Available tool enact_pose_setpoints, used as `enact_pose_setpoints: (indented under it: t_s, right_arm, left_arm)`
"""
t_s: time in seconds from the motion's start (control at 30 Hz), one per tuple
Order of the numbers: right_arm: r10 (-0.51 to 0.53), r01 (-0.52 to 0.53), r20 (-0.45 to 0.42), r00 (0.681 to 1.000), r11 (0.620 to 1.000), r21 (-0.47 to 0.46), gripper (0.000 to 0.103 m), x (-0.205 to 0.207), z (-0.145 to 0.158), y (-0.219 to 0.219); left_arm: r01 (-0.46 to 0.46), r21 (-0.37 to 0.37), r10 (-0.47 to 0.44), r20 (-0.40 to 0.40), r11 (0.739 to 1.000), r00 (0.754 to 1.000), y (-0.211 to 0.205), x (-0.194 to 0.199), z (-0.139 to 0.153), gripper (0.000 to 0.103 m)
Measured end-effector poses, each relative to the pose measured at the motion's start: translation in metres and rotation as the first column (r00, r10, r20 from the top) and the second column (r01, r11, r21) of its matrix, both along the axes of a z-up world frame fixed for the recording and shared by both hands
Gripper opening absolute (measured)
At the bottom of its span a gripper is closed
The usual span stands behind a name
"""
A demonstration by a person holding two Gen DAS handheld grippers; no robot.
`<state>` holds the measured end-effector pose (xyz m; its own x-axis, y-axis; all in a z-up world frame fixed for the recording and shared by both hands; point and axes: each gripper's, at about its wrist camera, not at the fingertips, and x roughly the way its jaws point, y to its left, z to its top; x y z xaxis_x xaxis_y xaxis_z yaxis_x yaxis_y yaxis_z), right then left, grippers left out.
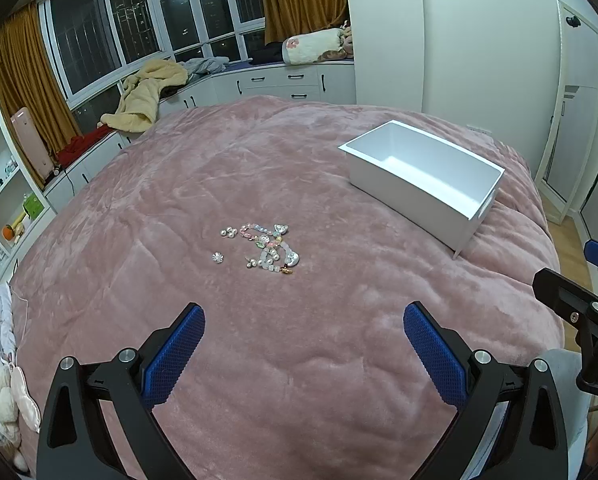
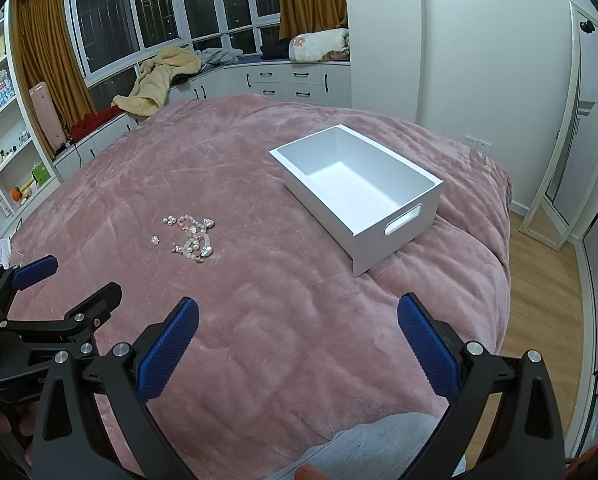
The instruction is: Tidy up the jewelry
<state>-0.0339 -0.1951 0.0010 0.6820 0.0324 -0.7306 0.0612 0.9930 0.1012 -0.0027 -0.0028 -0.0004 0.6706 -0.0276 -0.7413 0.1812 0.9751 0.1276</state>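
A small heap of jewelry [image 1: 269, 246] [image 2: 193, 238], pearl earrings and pastel bead bracelets, lies on the pink blanket [image 1: 227, 184] [image 2: 227, 184]. An empty white box [image 1: 421, 178] [image 2: 359, 192] with a handle slot stands to its right. My left gripper [image 1: 304, 322] is open, hovering well short of the jewelry, nothing between its blue pads. My right gripper [image 2: 297, 316] is also open and empty, near the bed's front edge, with the box ahead and to the right. In the right wrist view the left gripper [image 2: 69, 280] shows at the left edge.
Behind the bed, a window seat with white drawers [image 2: 291, 82] carries a yellow blanket [image 1: 149, 94] and folded bedding [image 2: 319, 44]. Shelves [image 1: 3, 184] line the left wall. Wooden floor [image 2: 539, 272] and a leaning mirror [image 2: 563, 128] are on the right. A grey-clad knee [image 2: 379, 448] is below.
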Motion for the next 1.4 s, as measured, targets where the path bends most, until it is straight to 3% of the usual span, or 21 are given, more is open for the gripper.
enact_pose_setpoints:
  t_s: [0.43,0.67,0.83,1.03,1.4]
  right_arm:
    - [0.005,-0.005,-0.003,1.0,1.0,-0.003,0.098,0.0,-0.001,0.001]
    - [0.051,-0.051,-0.044,0.998,0.999,0.001,0.098,0.017,-0.027,0.003]
    - [0.126,-0.126,-0.063,0.99,0.992,0.004,0.098,0.046,-0.045,0.013]
    - [0.223,-0.222,-0.08,0.971,0.975,0.025,0.098,0.091,-0.075,0.035]
    - [0.415,-0.405,-0.113,0.903,0.909,0.101,0.098,0.179,-0.137,0.082]
  left_arm:
    - [-0.005,-0.005,0.005,-0.008,1.0,1.0,0.004,0.003,-0.01,0.101]
    - [-0.003,-0.031,0.002,-0.003,1.0,1.0,0.02,0.026,-0.024,0.101]
    - [-0.039,-0.012,0.039,-0.014,0.999,0.999,0.038,0.055,-0.042,0.101]
    - [-0.065,-0.043,0.064,-0.03,0.997,0.998,0.063,0.1,-0.071,0.101]
    - [-0.074,-0.049,0.073,-0.032,0.996,0.997,0.088,0.175,-0.13,0.101]
